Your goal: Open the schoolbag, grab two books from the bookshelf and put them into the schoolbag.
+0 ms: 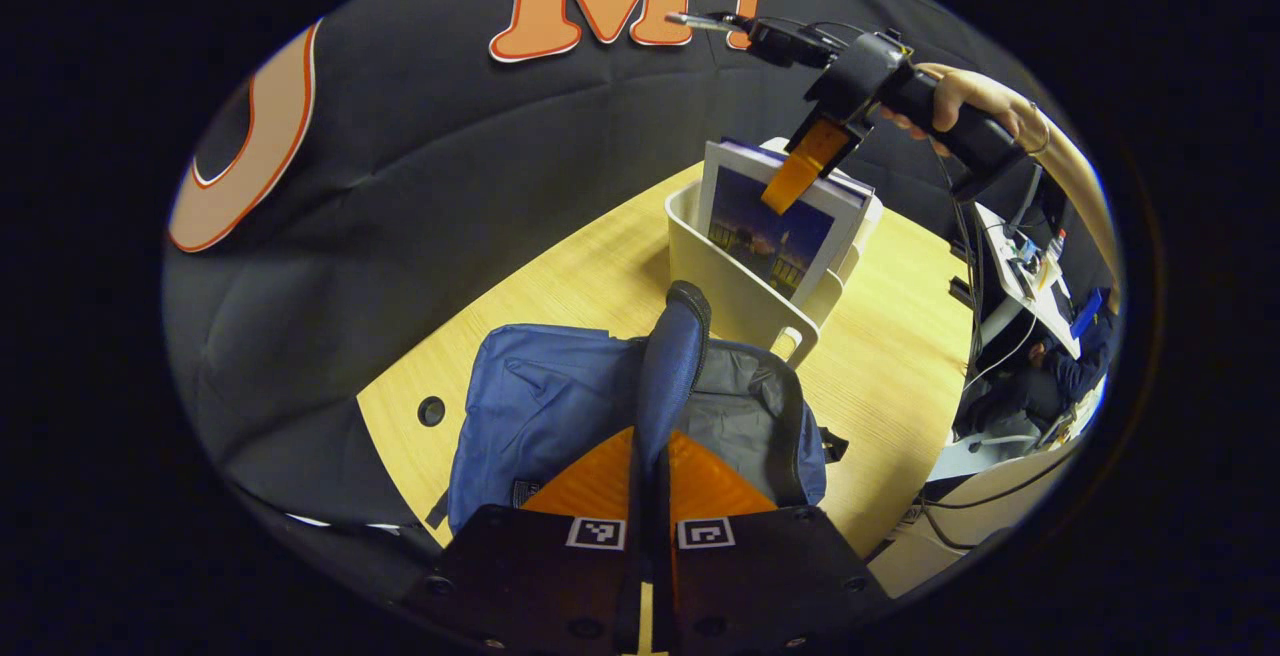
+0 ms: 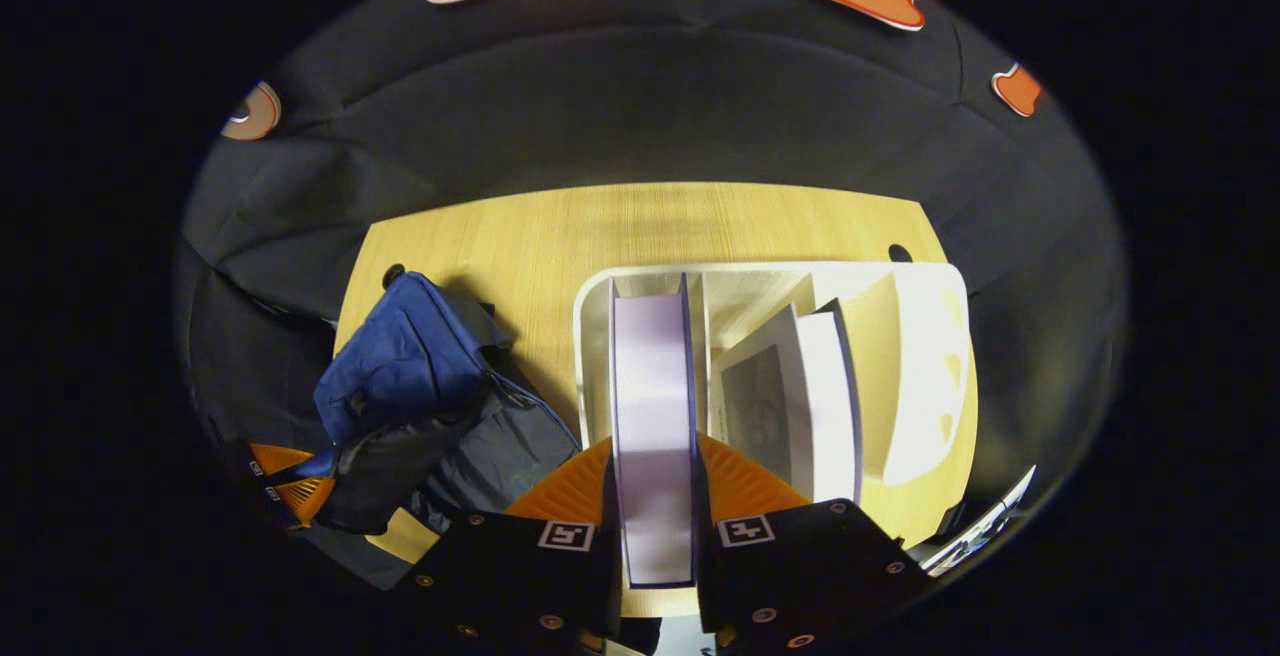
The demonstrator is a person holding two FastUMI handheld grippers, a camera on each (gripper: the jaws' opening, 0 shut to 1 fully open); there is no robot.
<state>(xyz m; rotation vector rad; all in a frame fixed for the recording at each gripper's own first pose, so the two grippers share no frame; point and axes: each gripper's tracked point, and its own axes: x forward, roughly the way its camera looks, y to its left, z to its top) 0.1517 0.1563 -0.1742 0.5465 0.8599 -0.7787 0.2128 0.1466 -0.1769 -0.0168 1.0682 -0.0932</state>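
Orange fingers (image 1: 600, 484) of the left gripper (image 1: 650, 481) pinch the blue bag's (image 1: 540, 406) strap (image 1: 672, 356), holding the bag open on the wooden table (image 1: 900, 376). Just beyond, the right gripper (image 2: 655, 491) clamps a book (image 2: 652, 416) — upright in the white rack (image 2: 920, 356), its end compartment nearest the bag. Another book (image 2: 800, 406) leans in the next slot — untouched.

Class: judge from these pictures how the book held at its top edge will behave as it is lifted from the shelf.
The book looks thick and flat-sided, so probably stiff. Gripped only near its top by the right gripper, it may swing. Its cover seems glossy, so possibly slippery.
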